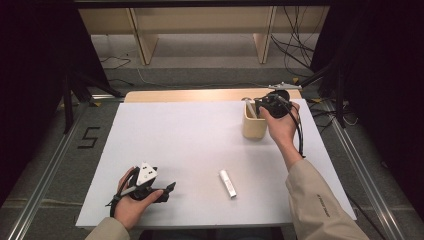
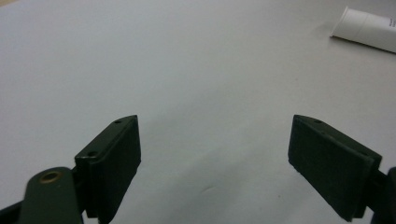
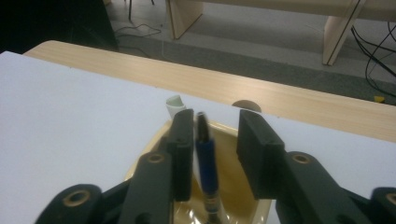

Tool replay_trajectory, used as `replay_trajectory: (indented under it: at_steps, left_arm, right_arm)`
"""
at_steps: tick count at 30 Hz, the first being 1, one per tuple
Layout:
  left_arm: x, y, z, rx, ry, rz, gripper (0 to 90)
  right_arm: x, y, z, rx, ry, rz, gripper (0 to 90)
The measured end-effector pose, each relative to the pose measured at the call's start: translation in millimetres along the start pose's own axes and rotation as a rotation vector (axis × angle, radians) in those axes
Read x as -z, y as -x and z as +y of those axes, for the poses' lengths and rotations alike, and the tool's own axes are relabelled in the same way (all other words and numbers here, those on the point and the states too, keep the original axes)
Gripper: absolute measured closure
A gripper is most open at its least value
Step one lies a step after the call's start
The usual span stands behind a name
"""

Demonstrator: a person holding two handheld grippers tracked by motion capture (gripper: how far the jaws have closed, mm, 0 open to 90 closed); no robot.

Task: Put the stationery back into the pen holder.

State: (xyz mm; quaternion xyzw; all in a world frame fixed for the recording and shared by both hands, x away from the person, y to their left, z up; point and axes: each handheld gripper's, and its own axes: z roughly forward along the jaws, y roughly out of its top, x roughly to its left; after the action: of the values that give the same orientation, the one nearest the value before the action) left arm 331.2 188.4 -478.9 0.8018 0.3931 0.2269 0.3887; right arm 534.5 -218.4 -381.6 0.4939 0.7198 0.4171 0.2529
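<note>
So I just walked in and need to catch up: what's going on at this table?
A person works two hand-held grippers over a white table. The right gripper hangs above a beige cup, jaws parted around a blue pen standing in it, with a gap on one side. The left gripper rests open near the table's front. A white tube lies between them.

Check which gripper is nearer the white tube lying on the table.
Left. The left gripper sits just left of the white tube, jaws open; the right gripper is farther back, over the beige holder.
</note>
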Motion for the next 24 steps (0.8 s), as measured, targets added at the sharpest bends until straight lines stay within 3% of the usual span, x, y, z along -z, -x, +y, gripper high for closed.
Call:
replay_trajectory:
  at_steps: [7,12,24]
  left_arm:
    - [-0.2,0.4,0.0,0.000,0.000,0.000,16.9]
    - [0.3,1.1,0.3,-0.004,0.001,0.000,16.9]
    - [0.4,2.7,1.2,-0.013,-0.001,-0.001,16.9]
  right_arm:
    - [10.1,-3.1,-1.7,0.004,-0.004,-0.007,58.1]
    - [22.0,-11.1,-1.7,0.019,-0.040,0.008,57.6]
    - [39.5,-41.6,-26.4,0.036,-0.229,0.108,54.2]
